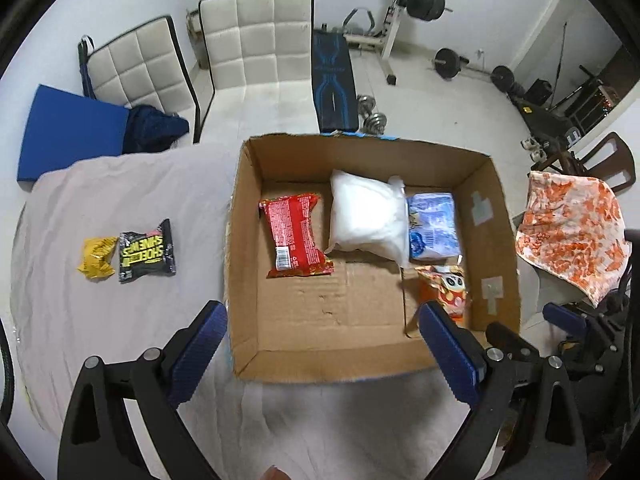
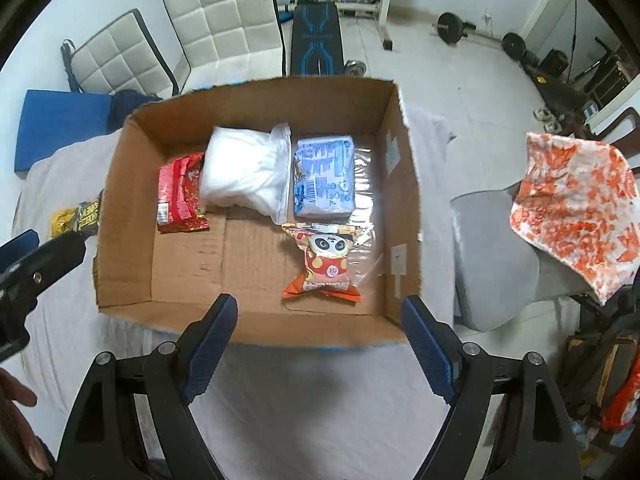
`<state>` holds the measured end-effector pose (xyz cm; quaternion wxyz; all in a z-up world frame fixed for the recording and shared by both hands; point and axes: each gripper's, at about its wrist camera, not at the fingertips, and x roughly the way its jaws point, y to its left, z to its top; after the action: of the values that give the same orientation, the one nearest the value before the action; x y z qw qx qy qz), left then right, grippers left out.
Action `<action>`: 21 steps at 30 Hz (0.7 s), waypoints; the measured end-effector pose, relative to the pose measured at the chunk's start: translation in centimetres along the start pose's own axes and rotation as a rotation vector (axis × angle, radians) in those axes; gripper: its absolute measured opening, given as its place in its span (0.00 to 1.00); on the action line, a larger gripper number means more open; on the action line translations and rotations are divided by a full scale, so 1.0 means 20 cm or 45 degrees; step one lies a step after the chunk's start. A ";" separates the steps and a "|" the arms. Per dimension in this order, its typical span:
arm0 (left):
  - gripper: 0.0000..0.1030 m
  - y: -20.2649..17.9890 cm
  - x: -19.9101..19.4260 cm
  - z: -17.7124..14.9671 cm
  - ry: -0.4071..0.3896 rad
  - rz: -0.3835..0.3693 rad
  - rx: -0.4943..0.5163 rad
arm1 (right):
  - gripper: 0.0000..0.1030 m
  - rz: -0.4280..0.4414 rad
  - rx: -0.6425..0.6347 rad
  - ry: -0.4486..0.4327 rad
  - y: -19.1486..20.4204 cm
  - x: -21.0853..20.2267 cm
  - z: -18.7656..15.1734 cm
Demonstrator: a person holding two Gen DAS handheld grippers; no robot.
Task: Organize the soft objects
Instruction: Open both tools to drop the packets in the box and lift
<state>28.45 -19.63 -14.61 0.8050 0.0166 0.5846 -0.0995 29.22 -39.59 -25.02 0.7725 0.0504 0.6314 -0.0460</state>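
An open cardboard box (image 1: 360,320) (image 2: 248,332) stands on a table under a pale cloth. In it lie a red packet (image 1: 295,236) (image 2: 178,196), a white soft bag (image 1: 366,216) (image 2: 244,172), a blue-white packet (image 1: 432,224) (image 2: 324,176) and an orange panda snack bag (image 1: 446,288) (image 2: 324,260). A yellow packet (image 1: 96,258) (image 2: 60,220) and a black packet (image 1: 147,250) (image 2: 89,216) lie on the cloth left of the box. My left gripper (image 1: 320,320) is open and empty over the box's near wall. My right gripper (image 2: 320,312) is open and empty at the box's near edge.
White padded chairs (image 1: 248,48) and a blue pad (image 1: 68,128) stand beyond the table. A grey chair (image 2: 496,256) with an orange-patterned cloth (image 2: 576,204) is at the right. Gym weights (image 1: 428,0) and a bench (image 1: 334,80) fill the floor behind.
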 end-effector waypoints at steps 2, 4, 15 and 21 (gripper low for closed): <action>0.95 -0.01 -0.05 -0.02 -0.024 -0.010 -0.005 | 0.83 -0.005 -0.003 -0.021 -0.01 -0.06 -0.03; 0.95 -0.01 -0.10 -0.05 -0.046 -0.014 -0.008 | 0.83 0.003 0.001 -0.043 -0.01 -0.12 -0.06; 0.95 0.10 -0.24 -0.11 -0.072 -0.067 -0.027 | 0.83 0.054 0.034 -0.081 0.01 -0.32 -0.18; 0.95 0.48 -0.35 -0.05 -0.099 0.004 -0.057 | 0.83 0.179 0.015 -0.075 0.28 -0.39 -0.14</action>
<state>27.14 -9.01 -9.27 0.8275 -0.0042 0.5549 -0.0857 25.76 -33.66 -17.90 0.7917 0.0979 0.6030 0.0032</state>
